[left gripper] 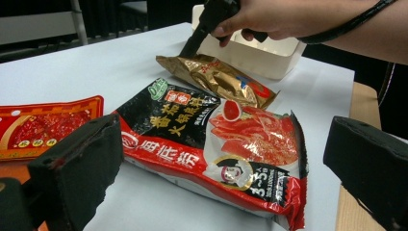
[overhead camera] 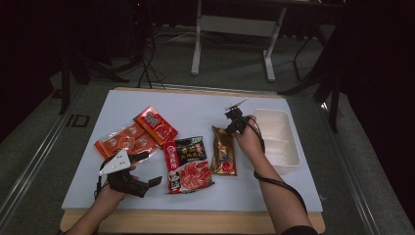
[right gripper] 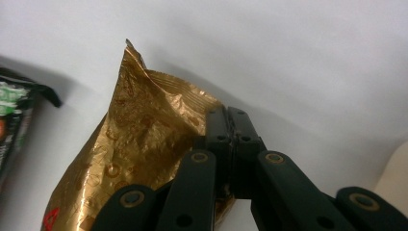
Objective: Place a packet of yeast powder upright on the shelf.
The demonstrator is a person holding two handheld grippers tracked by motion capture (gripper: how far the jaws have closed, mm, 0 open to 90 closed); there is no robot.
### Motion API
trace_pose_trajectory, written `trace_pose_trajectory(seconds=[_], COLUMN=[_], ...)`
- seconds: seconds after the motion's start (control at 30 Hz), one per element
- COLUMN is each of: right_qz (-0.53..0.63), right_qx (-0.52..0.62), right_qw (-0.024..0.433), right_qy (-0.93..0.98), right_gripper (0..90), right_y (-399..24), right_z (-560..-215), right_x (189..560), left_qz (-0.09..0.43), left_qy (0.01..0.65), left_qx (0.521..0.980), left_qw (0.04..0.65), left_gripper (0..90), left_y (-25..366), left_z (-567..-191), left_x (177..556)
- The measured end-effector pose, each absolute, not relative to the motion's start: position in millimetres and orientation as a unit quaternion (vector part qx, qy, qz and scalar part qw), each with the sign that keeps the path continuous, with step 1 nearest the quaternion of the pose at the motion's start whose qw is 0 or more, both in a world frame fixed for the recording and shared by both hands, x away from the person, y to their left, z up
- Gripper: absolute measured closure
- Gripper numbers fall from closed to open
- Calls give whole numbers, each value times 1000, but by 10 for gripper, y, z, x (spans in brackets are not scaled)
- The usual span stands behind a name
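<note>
A gold snack packet (overhead camera: 223, 152) lies on the white board (overhead camera: 195, 105), right of centre. My right gripper (overhead camera: 230, 128) points down at its far end with the jaws pressed together on the packet's crinkled top edge (right gripper: 139, 139). The left gripper view shows that gripper (left gripper: 186, 49) nipping the gold packet (left gripper: 221, 79) at its far corner. My left gripper (overhead camera: 149, 169) rests low at the front left, open, its wide pads (left gripper: 72, 168) apart and holding nothing. It faces a black-and-red packet (left gripper: 211, 149) lying flat.
The black-and-red packet (overhead camera: 188, 164) sits left of the gold one. Two orange-red packets (overhead camera: 155, 125) (overhead camera: 125, 142) lie farther left. A white tray (overhead camera: 279, 142) stands at the right edge of the board, just beyond my right hand.
</note>
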State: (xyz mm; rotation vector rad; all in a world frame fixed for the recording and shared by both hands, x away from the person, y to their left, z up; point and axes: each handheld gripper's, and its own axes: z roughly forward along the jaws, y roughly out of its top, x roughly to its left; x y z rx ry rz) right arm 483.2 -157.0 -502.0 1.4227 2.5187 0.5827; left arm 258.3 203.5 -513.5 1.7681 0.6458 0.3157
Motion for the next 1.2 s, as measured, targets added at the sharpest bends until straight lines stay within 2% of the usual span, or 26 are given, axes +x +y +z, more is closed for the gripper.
trace_pose_trajectory(seconds=[0.57, 1.2], right_qz=[288, 368], right_qx=[436, 380], right_qw=[121, 125], right_qy=[844, 839], right_gripper=[894, 894], right_y=[-1658, -1635], right_z=[-4543, -4154], right_x=[4509, 4029], left_qz=[134, 135], left_qy=[277, 277], left_qx=[757, 760], left_qw=[576, 573], left_gripper=[7, 7], left_y=[2018, 2013], left_z=[-5145, -5151], left_x=[2590, 2593])
